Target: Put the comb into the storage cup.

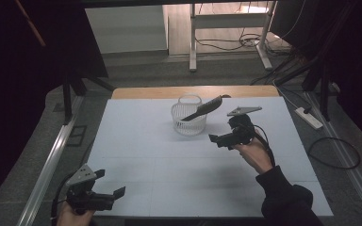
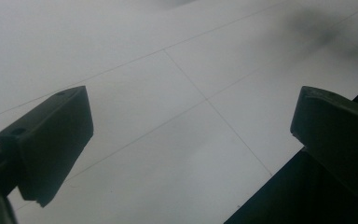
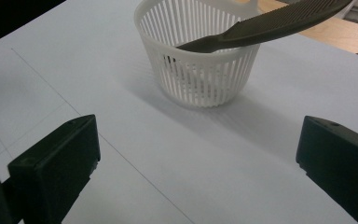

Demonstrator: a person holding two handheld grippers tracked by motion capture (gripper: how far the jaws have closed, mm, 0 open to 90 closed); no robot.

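We see a white worktop [image 1: 136, 141] with a white slatted basket [image 1: 189, 117] standing upright toward its far middle. A dark comb [image 1: 205, 108] lies tilted across the basket: its handle end dips inside the basket while the toothed end rests on the rim and sticks out past it, up and to the right in the high view. In the right gripper view the basket [image 3: 200, 60] sits ahead of the jaws, with the comb [image 3: 270, 23] resting on its near rim and reaching out beyond the right side.

The right tongs [image 1: 222, 139] hang just beside the basket on its right, held in a hand [image 1: 254, 155] that comes out of a dark sleeve [image 1: 287, 200]. We find their jaws spread wide with nothing between them; in the right gripper view the two black jaws stand far apart over bare white surface, clear of the basket.

The left tongs [image 1: 109, 183] sit at the near left corner of the worktop, well apart from the basket, held in a hand [image 1: 73, 217] at the bottom edge. Their jaws are spread wide as well, holding nothing. In the left gripper view we see the worktop [image 2: 168, 116] crossed by thin lines between the jaws, with its dark near edge at the lower right
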